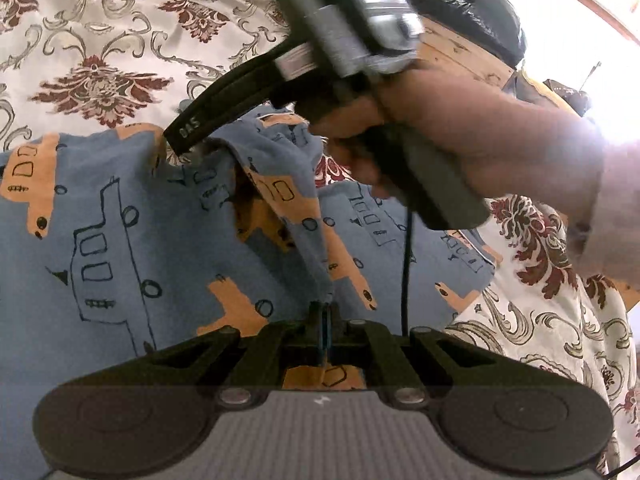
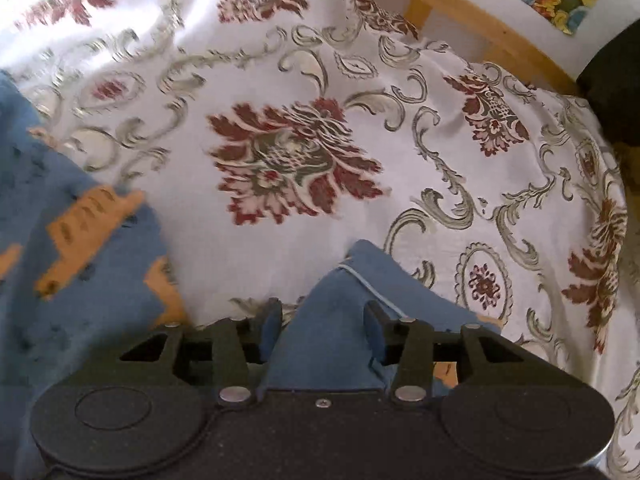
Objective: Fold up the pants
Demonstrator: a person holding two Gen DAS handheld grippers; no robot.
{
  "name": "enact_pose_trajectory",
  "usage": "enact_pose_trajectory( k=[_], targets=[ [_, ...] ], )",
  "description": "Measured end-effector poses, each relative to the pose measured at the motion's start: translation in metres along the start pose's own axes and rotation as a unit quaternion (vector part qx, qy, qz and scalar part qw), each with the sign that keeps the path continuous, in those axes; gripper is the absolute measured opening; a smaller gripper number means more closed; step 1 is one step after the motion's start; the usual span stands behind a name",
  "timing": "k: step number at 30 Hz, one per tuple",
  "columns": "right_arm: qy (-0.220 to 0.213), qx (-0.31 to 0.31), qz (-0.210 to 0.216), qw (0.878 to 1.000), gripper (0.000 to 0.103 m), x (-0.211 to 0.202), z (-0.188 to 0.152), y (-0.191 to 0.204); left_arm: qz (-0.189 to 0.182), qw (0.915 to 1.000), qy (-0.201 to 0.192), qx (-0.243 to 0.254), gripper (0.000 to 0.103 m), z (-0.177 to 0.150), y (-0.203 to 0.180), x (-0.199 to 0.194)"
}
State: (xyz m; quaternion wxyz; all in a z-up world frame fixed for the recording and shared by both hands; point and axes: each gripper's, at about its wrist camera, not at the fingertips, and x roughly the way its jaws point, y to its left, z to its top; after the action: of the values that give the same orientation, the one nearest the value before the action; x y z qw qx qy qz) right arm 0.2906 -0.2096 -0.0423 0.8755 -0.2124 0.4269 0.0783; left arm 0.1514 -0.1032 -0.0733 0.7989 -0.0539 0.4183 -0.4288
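Observation:
Blue pants (image 1: 120, 220) printed with orange and outlined vehicles lie spread on a patterned sheet. My left gripper (image 1: 324, 320) is shut on a raised ridge of the pants' cloth, which runs up and away from the fingers. In the left wrist view a hand (image 1: 460, 128) holds my right gripper (image 1: 182, 140), whose black fingers point down at the pants' far edge. In the right wrist view my right gripper (image 2: 324, 330) is open, its fingers (image 2: 272, 328) apart with a corner of the pants (image 2: 332, 312) lying between them. More of the pants (image 2: 80, 280) sits at the left.
A white bedsheet (image 2: 280, 152) with dark red flowers and grey scrolls covers the surface. A wooden frame (image 2: 460, 12) runs along its far edge, with dark things beyond it. A black cable (image 1: 407, 264) hangs from the right gripper over the pants.

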Motion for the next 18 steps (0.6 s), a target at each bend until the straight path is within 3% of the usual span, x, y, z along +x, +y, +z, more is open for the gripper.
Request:
enact_pose_trajectory(
  k=[1,2,5,9,13,18],
  targets=[
    [0.002,0.001,-0.006,1.000,0.021,0.001,-0.004,-0.004,-0.001,1.0000,0.000,-0.002,0.002,0.000,0.001,0.001],
    [0.003,0.006,-0.012,1.000,0.006,0.003,-0.004,-0.005,-0.002,1.0000,0.000,-0.003,0.002,0.000,0.002,0.001],
    [-0.014,0.034,-0.010,0.999,0.003,-0.004,-0.009,-0.014,-0.004,1.0000,0.000,-0.006,0.002,0.000,0.003,0.001],
    [-0.078,0.125,-0.012,0.989,0.003,-0.045,-0.026,-0.046,0.001,0.9999,-0.003,0.014,0.002,0.000,-0.003,-0.001],
    [-0.159,0.269,-0.039,0.949,0.003,-0.112,-0.074,-0.099,0.013,0.9983,-0.010,0.056,0.002,0.002,-0.018,-0.006],
    [-0.185,0.399,-0.091,0.893,0.003,-0.177,-0.161,-0.124,0.020,0.9932,-0.022,0.112,0.002,0.003,-0.042,-0.014]
  ],
)
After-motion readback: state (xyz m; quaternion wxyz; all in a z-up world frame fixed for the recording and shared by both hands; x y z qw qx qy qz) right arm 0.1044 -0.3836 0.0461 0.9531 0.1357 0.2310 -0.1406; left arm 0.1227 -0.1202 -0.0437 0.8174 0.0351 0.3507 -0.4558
